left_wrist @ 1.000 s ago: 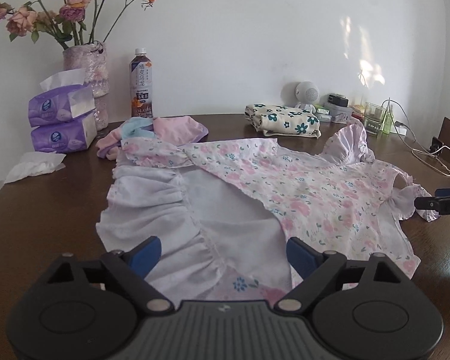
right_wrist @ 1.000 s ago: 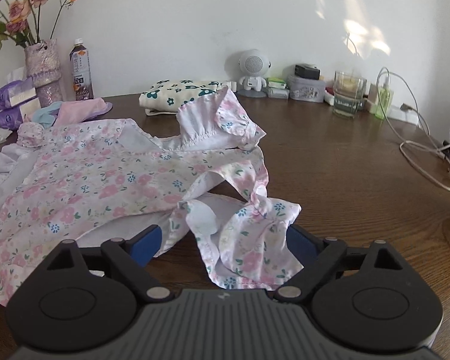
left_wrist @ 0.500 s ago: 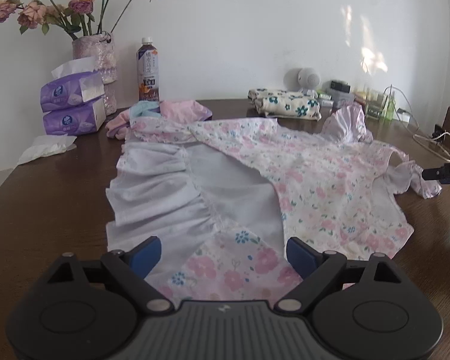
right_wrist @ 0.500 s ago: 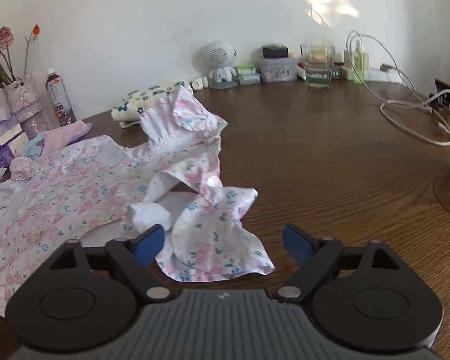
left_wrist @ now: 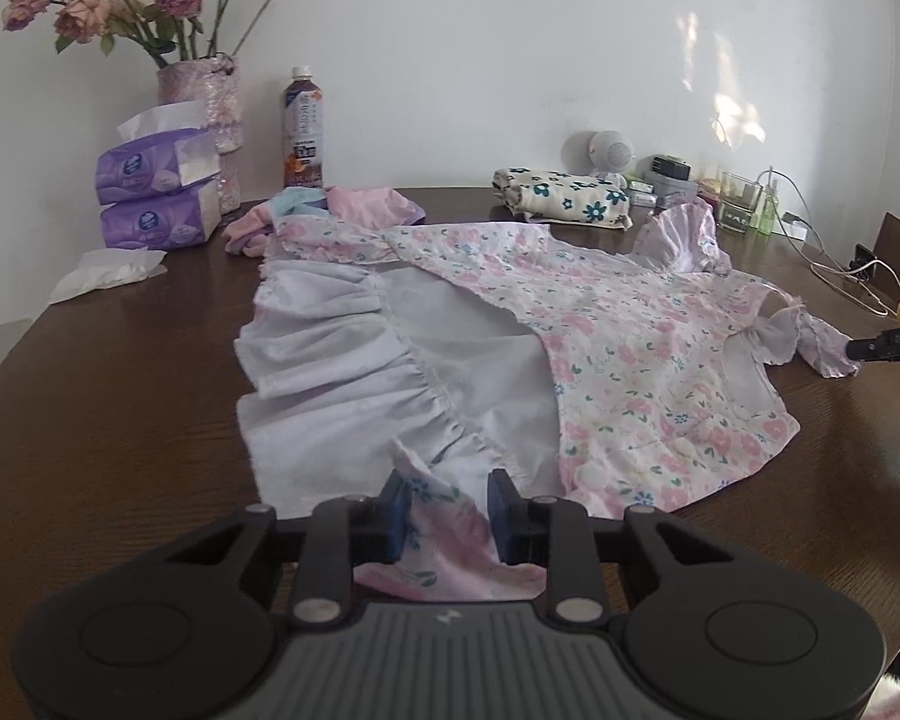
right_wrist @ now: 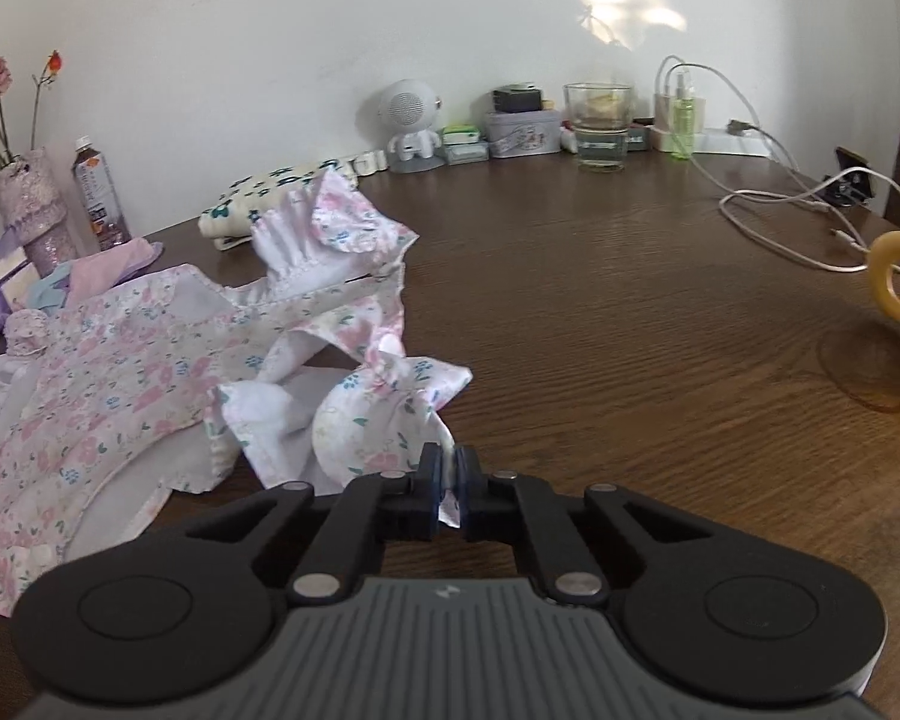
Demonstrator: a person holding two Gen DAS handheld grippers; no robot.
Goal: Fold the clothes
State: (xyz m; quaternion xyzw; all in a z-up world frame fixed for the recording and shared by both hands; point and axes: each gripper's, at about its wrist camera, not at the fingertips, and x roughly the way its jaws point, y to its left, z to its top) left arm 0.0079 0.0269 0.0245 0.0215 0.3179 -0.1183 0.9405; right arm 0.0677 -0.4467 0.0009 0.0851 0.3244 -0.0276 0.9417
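Fabric of the floral dress [left_wrist: 618,330] is lying spread across the worktop [left_wrist: 108,396], hem partly turned back to its white lining but not folded. I am pinching the hem corner in my left gripper [left_wrist: 444,507] and a sleeve ruffle in my right gripper [right_wrist: 449,483], both clamped tight. Judging by this, every real fold is still waiting, while one folded garment [left_wrist: 564,195] is sitting by the wall.

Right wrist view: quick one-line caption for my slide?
Right gripper pinches the floral dress's ruffled sleeve on the wooden table.
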